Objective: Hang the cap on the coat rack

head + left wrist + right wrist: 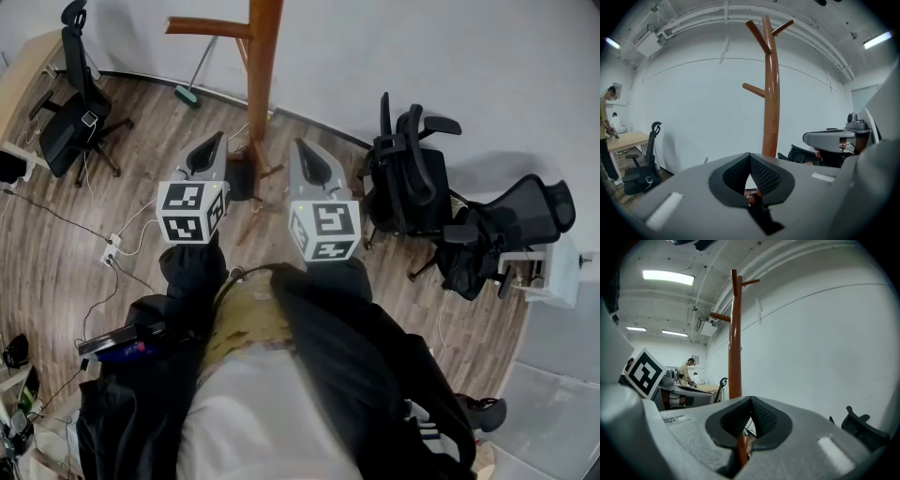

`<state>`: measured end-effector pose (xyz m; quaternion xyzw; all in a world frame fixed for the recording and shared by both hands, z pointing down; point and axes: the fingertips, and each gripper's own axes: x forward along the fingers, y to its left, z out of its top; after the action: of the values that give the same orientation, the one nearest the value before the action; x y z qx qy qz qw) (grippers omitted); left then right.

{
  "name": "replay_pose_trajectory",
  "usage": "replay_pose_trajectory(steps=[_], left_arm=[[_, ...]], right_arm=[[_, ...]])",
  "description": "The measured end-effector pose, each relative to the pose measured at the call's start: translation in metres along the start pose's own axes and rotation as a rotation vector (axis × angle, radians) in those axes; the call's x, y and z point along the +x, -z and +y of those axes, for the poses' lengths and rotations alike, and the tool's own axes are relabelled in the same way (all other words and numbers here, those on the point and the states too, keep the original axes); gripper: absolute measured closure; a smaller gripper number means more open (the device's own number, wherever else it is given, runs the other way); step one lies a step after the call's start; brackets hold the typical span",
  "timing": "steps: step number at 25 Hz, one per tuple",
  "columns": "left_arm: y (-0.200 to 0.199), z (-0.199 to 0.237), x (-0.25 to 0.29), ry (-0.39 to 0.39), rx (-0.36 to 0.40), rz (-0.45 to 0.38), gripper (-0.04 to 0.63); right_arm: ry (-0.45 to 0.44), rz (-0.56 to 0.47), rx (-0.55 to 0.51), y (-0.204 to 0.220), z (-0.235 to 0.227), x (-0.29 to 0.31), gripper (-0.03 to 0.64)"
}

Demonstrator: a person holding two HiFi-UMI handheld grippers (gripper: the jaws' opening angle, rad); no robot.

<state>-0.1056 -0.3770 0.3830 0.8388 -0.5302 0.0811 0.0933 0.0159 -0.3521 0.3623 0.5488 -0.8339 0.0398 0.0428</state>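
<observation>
The wooden coat rack (263,84) stands straight ahead by the white wall, one peg (208,26) reaching left. Its pole (771,93) fills the middle of the left gripper view, with pegs branching near the top. In the right gripper view the pole (736,333) rises just left of centre. My left gripper (212,145) and right gripper (305,150) are held side by side, pointing at the rack's base. Both are shut and hold nothing; the left gripper's pads (761,176) meet at the tip, as do the right gripper's pads (761,420). No cap shows in any view.
A black office chair (80,98) stands at the left beside a wooden desk (23,80). Two more black chairs (412,178) (506,225) stand at the right. A broom head (187,92) lies by the wall, and cables with a power strip (112,248) run over the floor. A person (607,126) stands at the far desk.
</observation>
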Motion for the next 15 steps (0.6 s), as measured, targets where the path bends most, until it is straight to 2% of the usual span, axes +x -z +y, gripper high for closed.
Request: replay_pose_trajectory(steps=[15], left_arm=[[0.0019,0.0025,-0.0019,-0.008,-0.007,0.005,0.595]], right_arm=[[0.009,-0.015,-0.014,-0.0031,-0.0007,-0.0019,0.623]])
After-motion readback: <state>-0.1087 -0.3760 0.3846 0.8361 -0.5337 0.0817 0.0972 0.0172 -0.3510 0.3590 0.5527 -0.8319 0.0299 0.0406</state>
